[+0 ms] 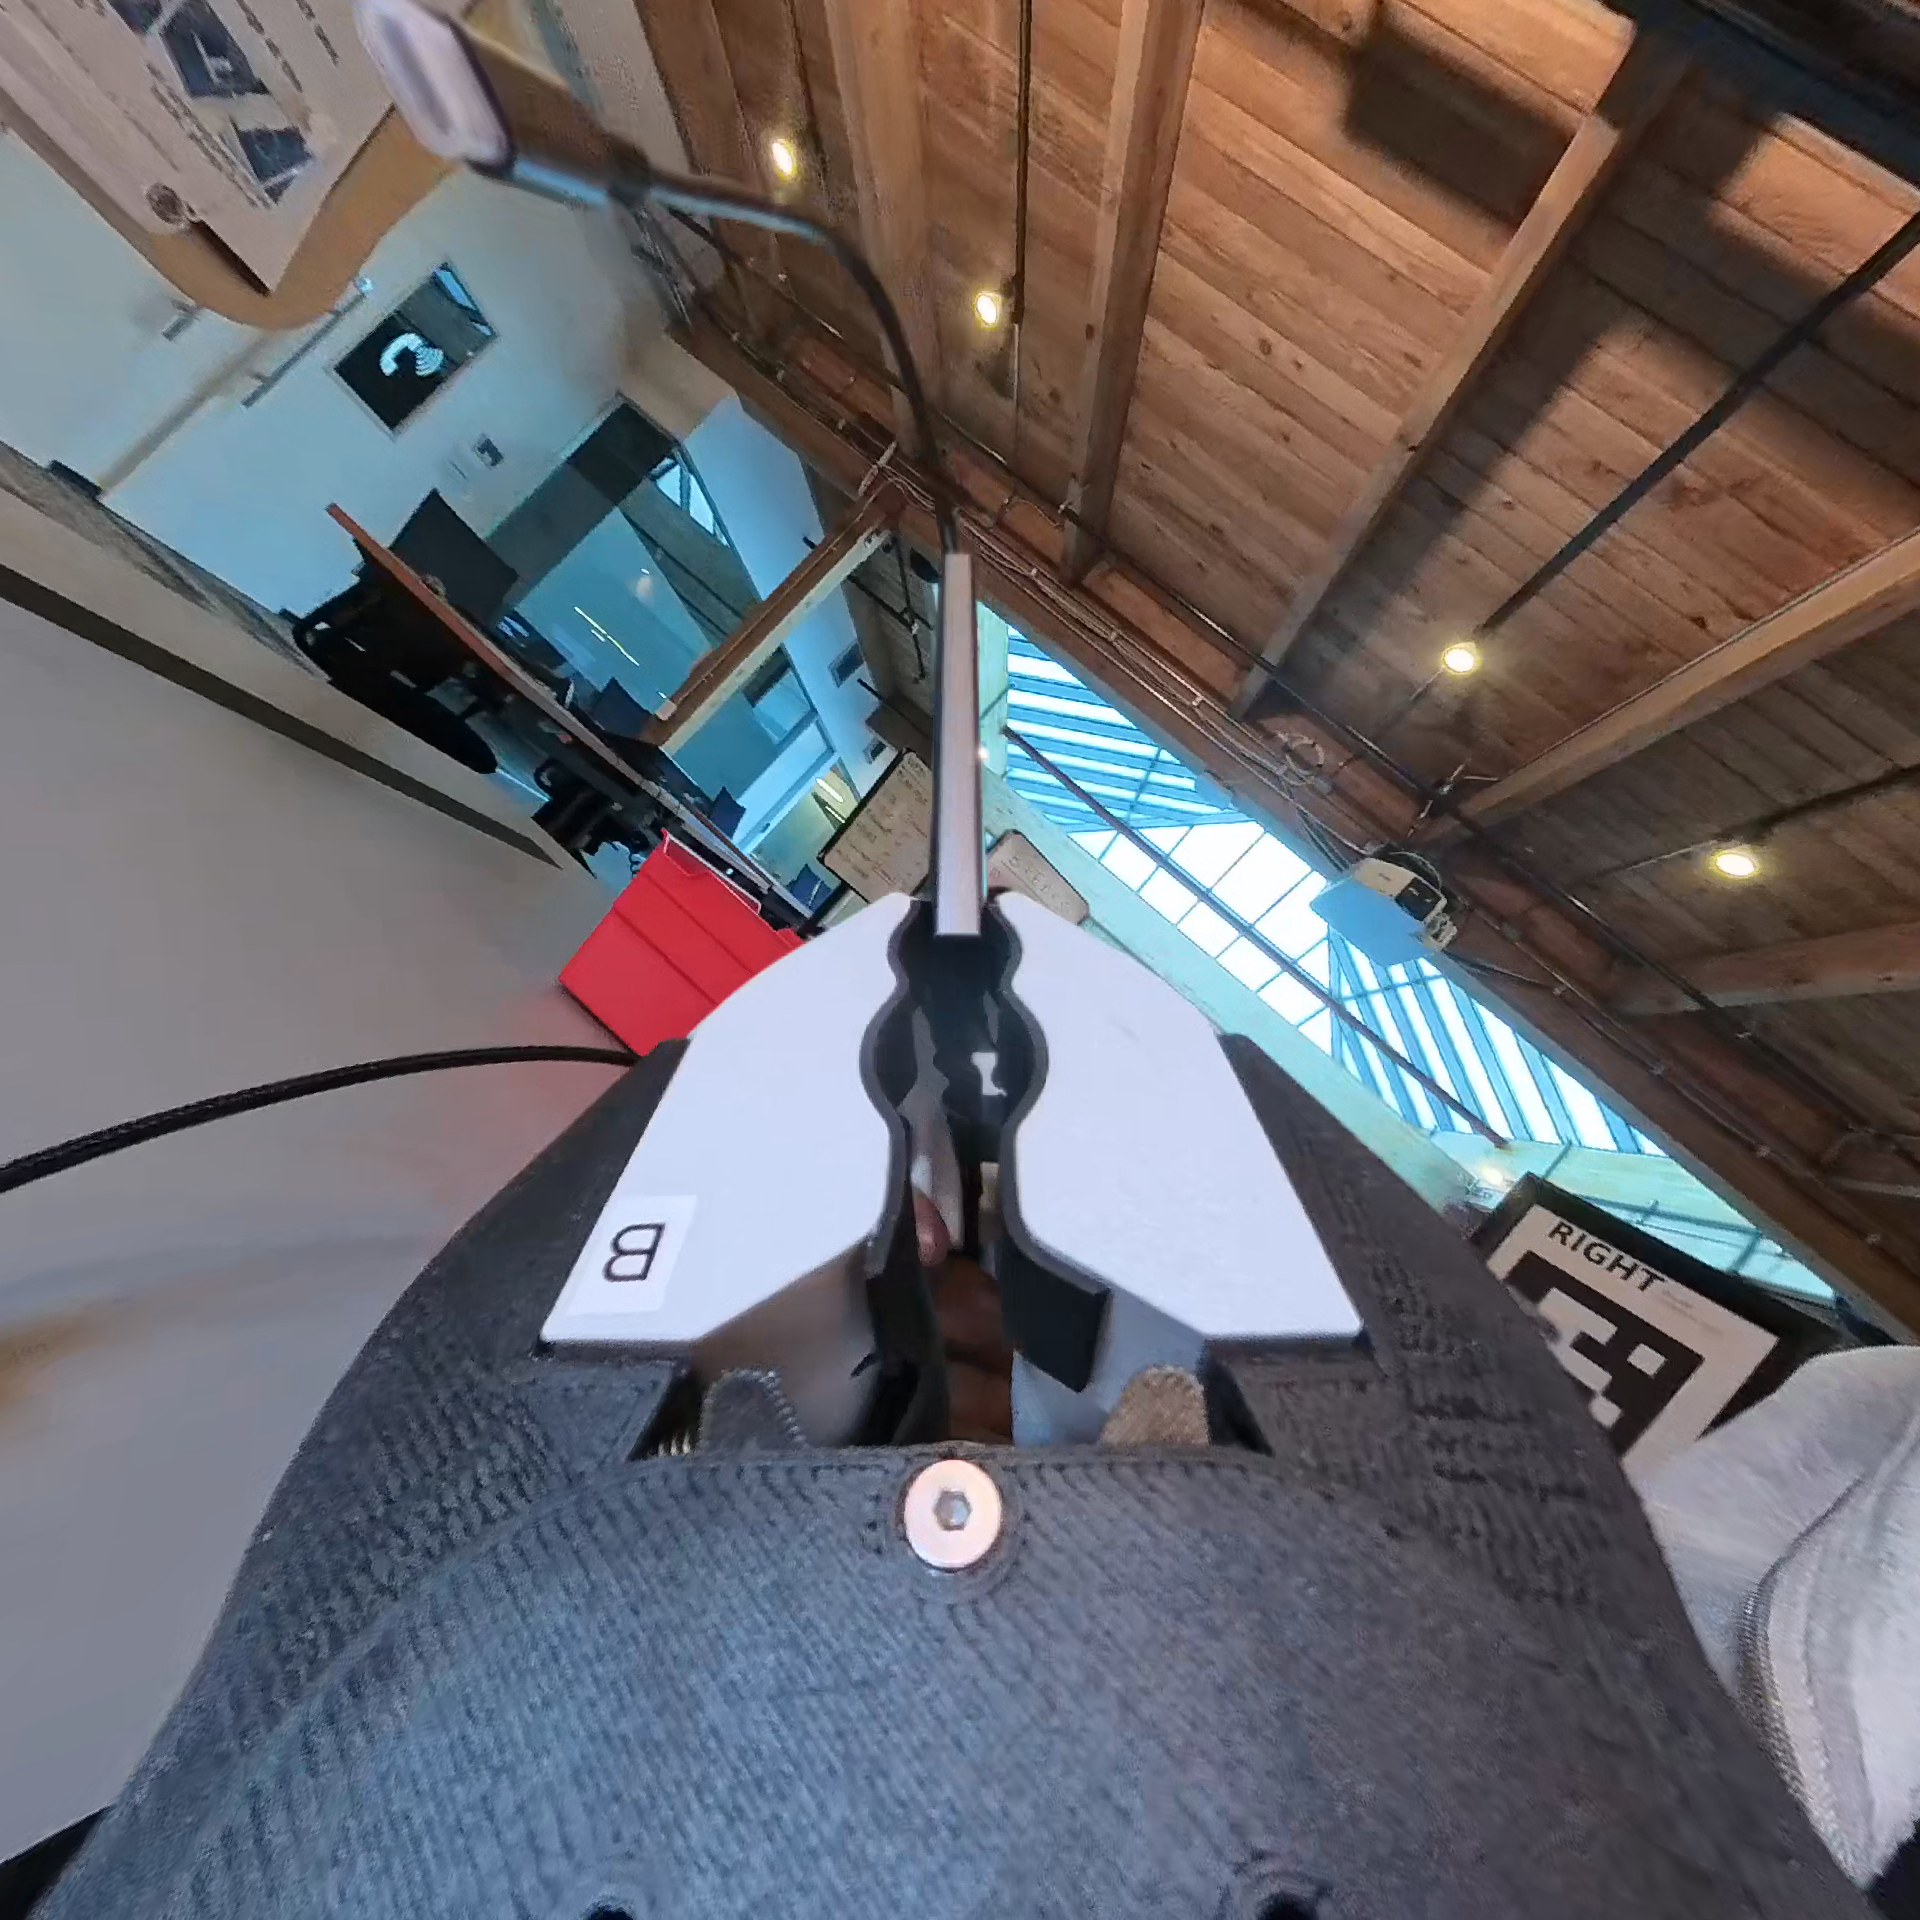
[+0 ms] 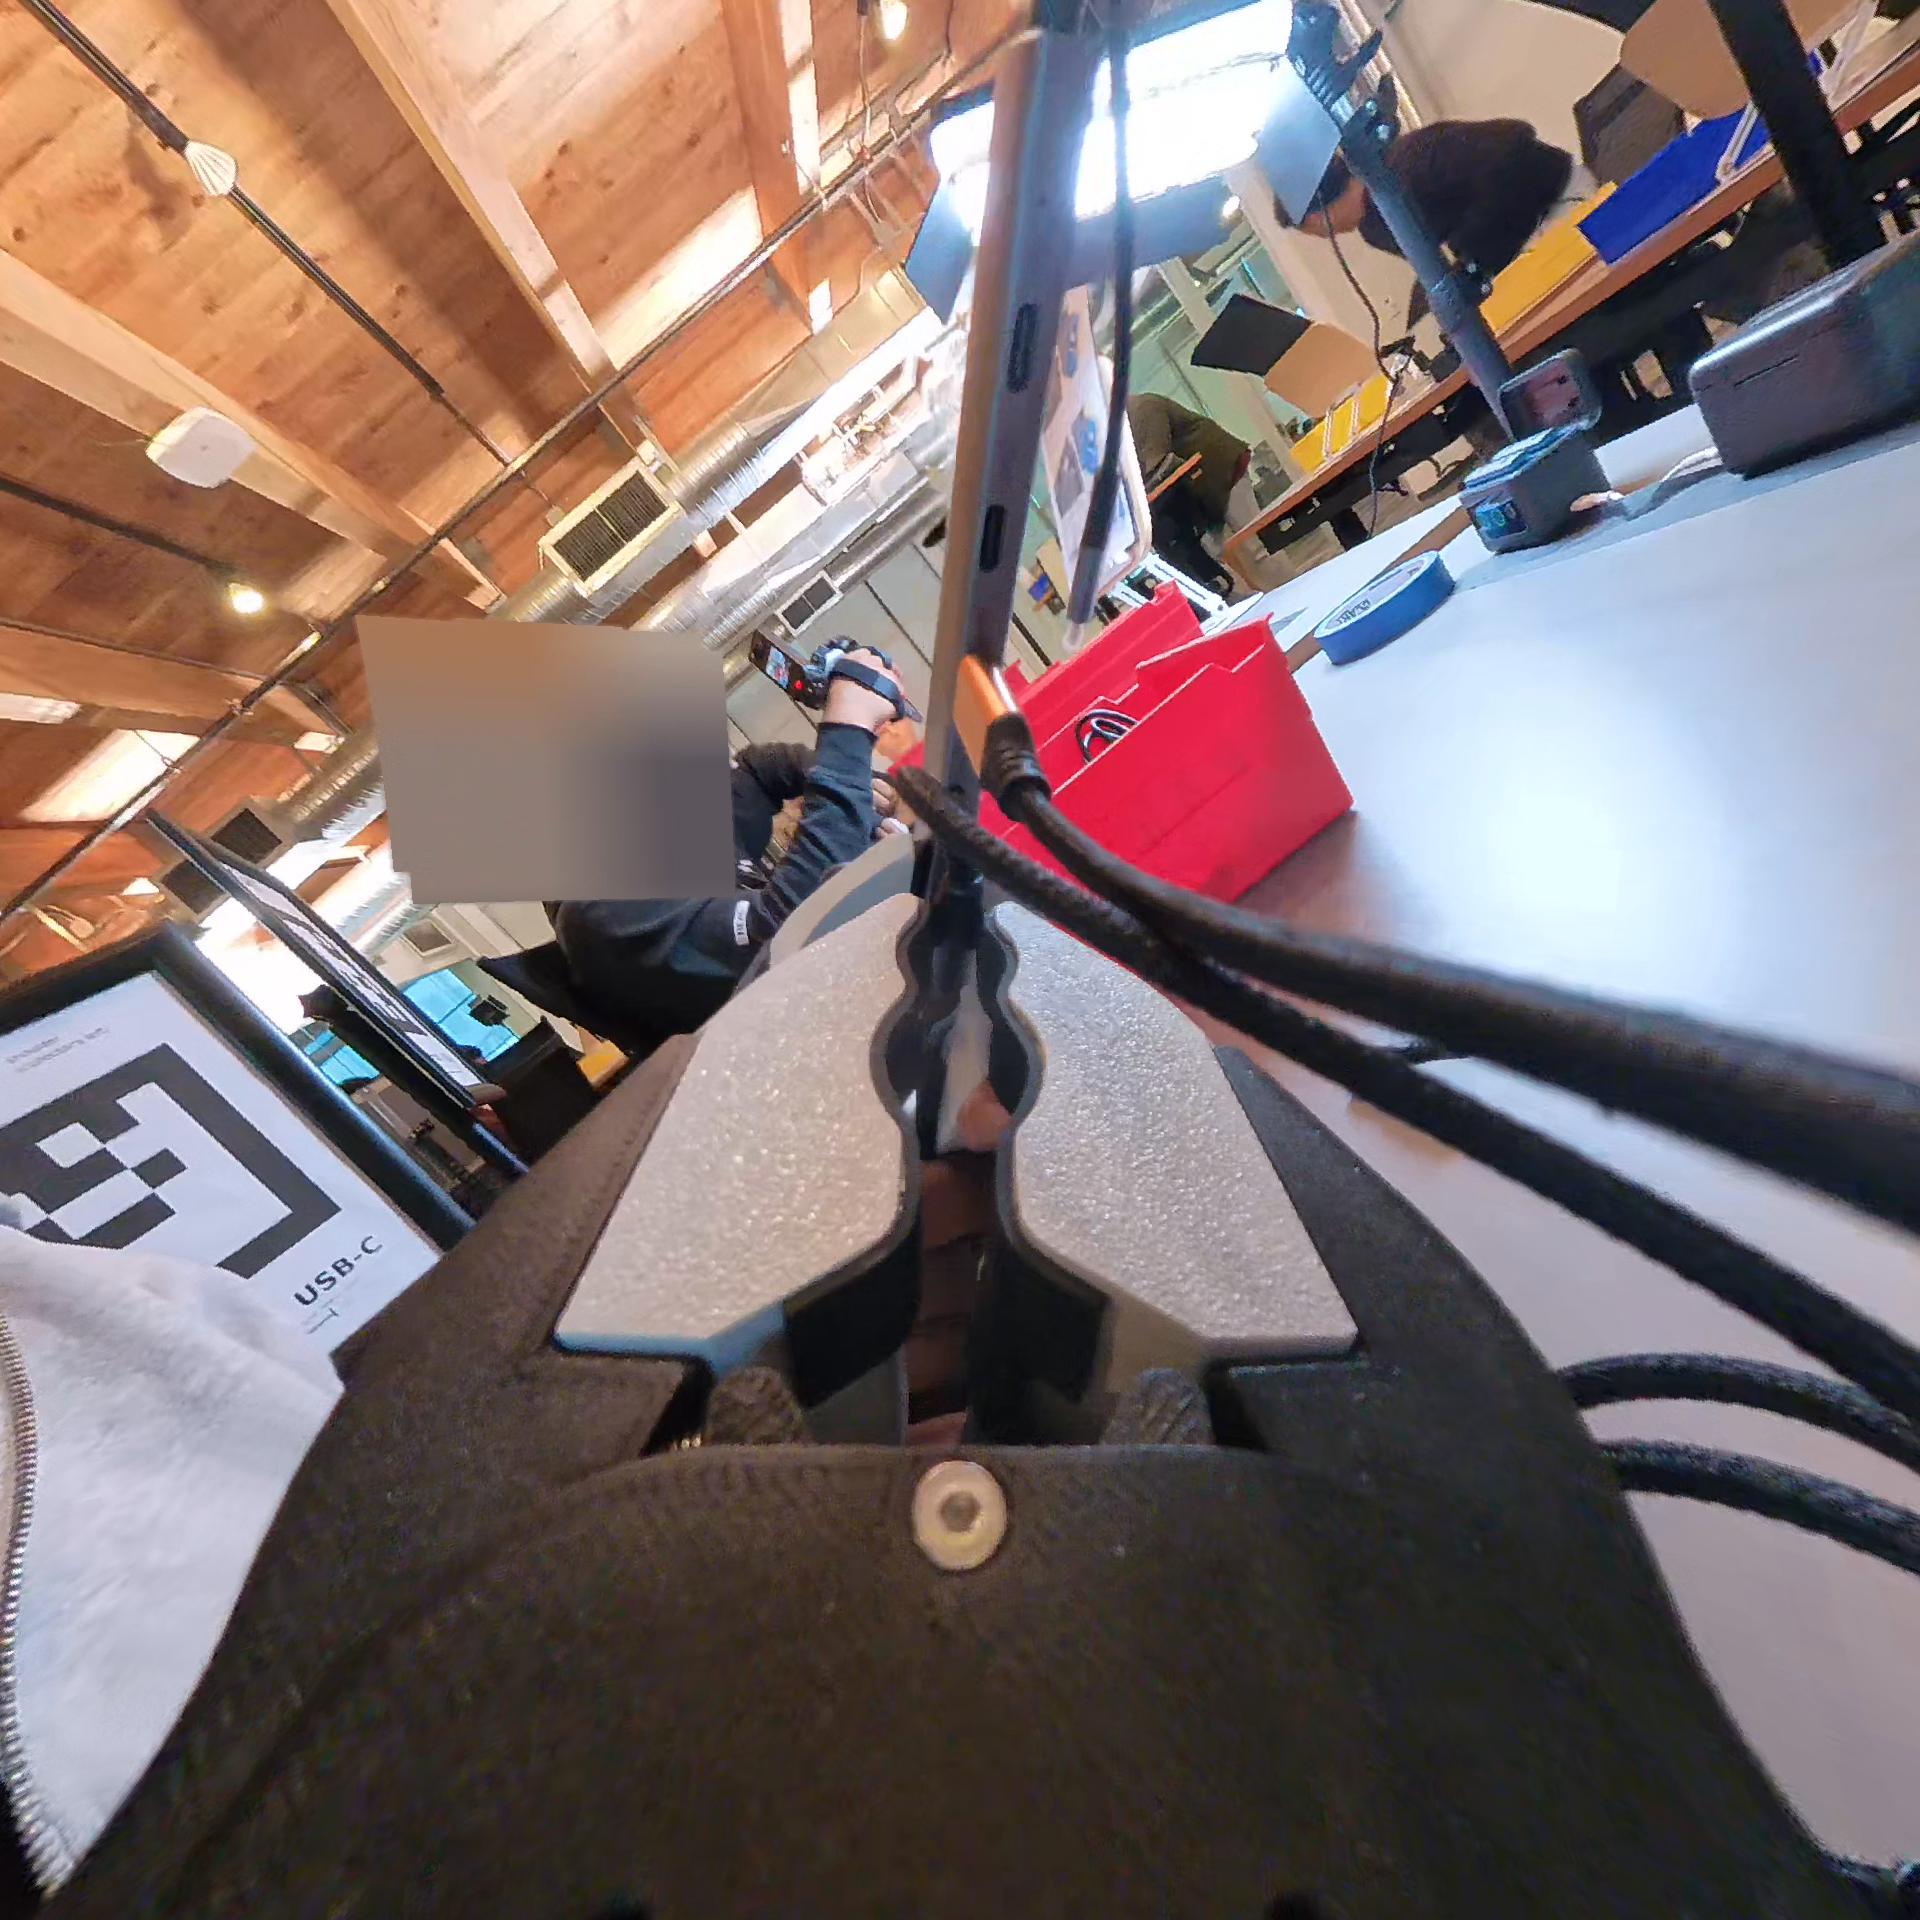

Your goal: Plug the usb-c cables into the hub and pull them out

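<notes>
My left gripper (image 1: 958, 914) is shut on a thin silver hub (image 1: 956, 727), seen edge-on and standing up from the fingertips. The hub's own thin cable curves up to a silver connector (image 1: 436, 94). In the right wrist view the hub (image 2: 987, 416) rises above my right gripper (image 2: 951, 914). An orange-collared plug (image 2: 985, 694) on a thick black braided cable (image 2: 1351, 997) sits in the hub's side. My right gripper is shut on the black plug of a second braided cable (image 2: 1455, 1122) at the hub's lower end. That plug is mostly hidden between the fingers.
A red bin (image 2: 1164, 790) stands on the grey table (image 2: 1610, 779), with a blue tape roll (image 2: 1382, 608) and dark boxes (image 2: 1808, 364) farther back. Framed marker cards (image 2: 156, 1153) (image 1: 1621, 1340) stand close by. A person's hand with a camera (image 2: 831, 707) is behind. More cable loops (image 2: 1766, 1455) lie at the right. The grippers are tip to tip, or close to it.
</notes>
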`<act>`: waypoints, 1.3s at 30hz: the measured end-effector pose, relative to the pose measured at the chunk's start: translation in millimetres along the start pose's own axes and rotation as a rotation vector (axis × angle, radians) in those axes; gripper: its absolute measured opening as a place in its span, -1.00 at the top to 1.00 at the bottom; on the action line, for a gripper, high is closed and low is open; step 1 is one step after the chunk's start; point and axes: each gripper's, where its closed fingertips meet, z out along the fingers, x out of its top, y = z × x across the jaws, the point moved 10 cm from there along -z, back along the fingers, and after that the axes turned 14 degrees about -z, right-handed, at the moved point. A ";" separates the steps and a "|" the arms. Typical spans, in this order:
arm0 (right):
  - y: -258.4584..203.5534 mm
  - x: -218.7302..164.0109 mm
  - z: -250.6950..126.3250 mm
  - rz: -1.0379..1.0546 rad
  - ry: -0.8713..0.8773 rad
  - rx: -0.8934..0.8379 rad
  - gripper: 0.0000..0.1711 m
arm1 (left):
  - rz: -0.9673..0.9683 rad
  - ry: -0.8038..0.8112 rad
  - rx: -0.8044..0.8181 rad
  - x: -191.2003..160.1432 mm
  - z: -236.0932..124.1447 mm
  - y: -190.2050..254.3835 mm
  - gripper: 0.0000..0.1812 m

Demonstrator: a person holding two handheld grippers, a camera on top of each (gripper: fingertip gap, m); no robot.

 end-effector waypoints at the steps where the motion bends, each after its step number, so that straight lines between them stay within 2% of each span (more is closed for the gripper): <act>1: -0.7 -0.7 1.0 -0.009 -0.013 -0.006 0.91 | -0.013 0.009 -0.002 0.9 -1.3 -0.7 0.89; 4: -1.0 -3.0 1.7 0.002 -0.023 -0.027 0.91 | -0.053 0.009 0.001 2.3 -2.4 -3.5 0.89; 11: -6.0 -11.9 0.8 0.032 0.012 -0.075 0.91 | 0.004 0.031 0.036 -0.1 -3.3 -2.0 0.90; 17: -8.6 9.2 -8.2 -0.097 -0.169 -0.074 0.92 | 0.031 -0.041 0.021 -3.6 1.8 -0.2 0.89; 21: -6.6 4.8 -10.2 -0.012 -0.117 -0.051 0.92 | 0.041 -0.048 0.019 -4.5 2.3 0.2 0.90; 22: -6.0 -1.7 -9.1 0.045 -0.089 -0.046 0.92 | 0.030 -0.027 0.019 -3.1 0.4 -0.5 0.88; 24: -9.2 -16.5 -14.7 0.033 -0.155 -0.062 0.91 | -0.089 0.226 0.025 22.1 -21.2 -9.4 0.89; 25: -14.6 -13.9 -20.1 0.028 -0.127 -0.060 0.91 | -0.118 0.289 0.006 31.6 -31.9 -10.5 0.88; 28: -19.4 11.7 -37.7 0.009 -0.071 -0.082 0.91 | 0.120 0.118 0.052 22.5 -22.0 4.3 0.88; 31: -27.7 38.7 -48.8 -0.090 -0.112 -0.089 0.91 | 0.173 0.063 0.046 16.1 -13.8 6.8 0.88; 39: -95.6 117.1 -58.5 -0.249 -0.128 0.139 0.91 | 0.111 0.228 0.079 24.8 -26.9 2.7 0.88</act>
